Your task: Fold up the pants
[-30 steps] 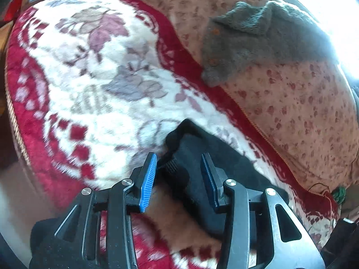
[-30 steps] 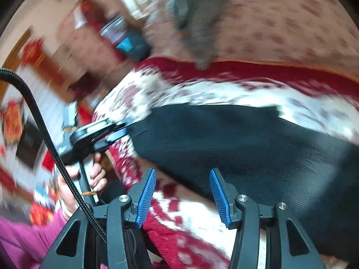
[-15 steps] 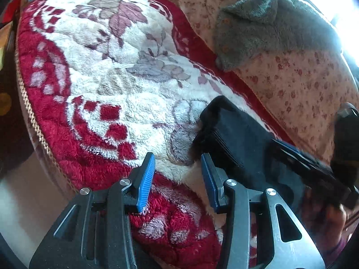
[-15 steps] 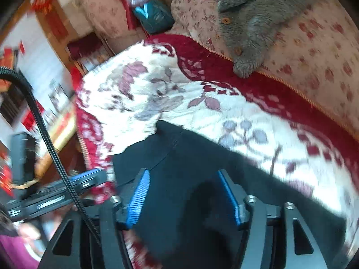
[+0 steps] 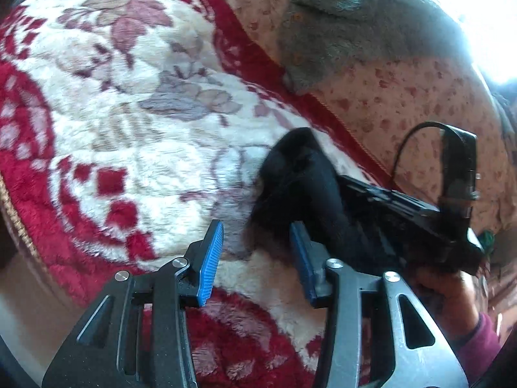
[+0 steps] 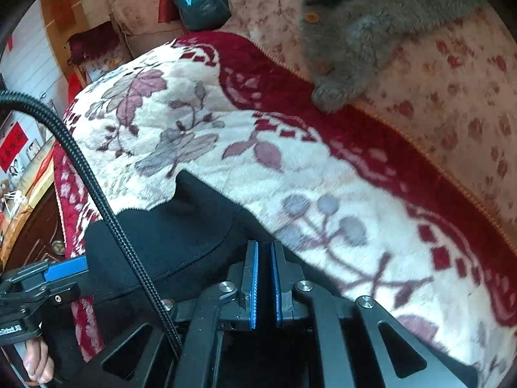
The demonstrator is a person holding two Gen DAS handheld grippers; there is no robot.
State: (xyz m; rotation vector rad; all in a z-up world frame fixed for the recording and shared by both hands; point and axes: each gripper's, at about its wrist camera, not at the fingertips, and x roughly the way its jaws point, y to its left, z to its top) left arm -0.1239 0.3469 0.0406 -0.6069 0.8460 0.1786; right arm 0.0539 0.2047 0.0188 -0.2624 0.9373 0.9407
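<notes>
The pants lie bunched on the blanket, near its front edge, black and partly doubled over. One second ago they lay spread wide and both grippers were open. Now the right gripper has closed its pads on a fold of the pants, while the left gripper has let the cloth out and stands wide and empty, just beside the pants. I judge that one fold is made and the right hand prepares the next. No container holds anything here; a grey cardigan lies well apart on the sheet.
</notes>
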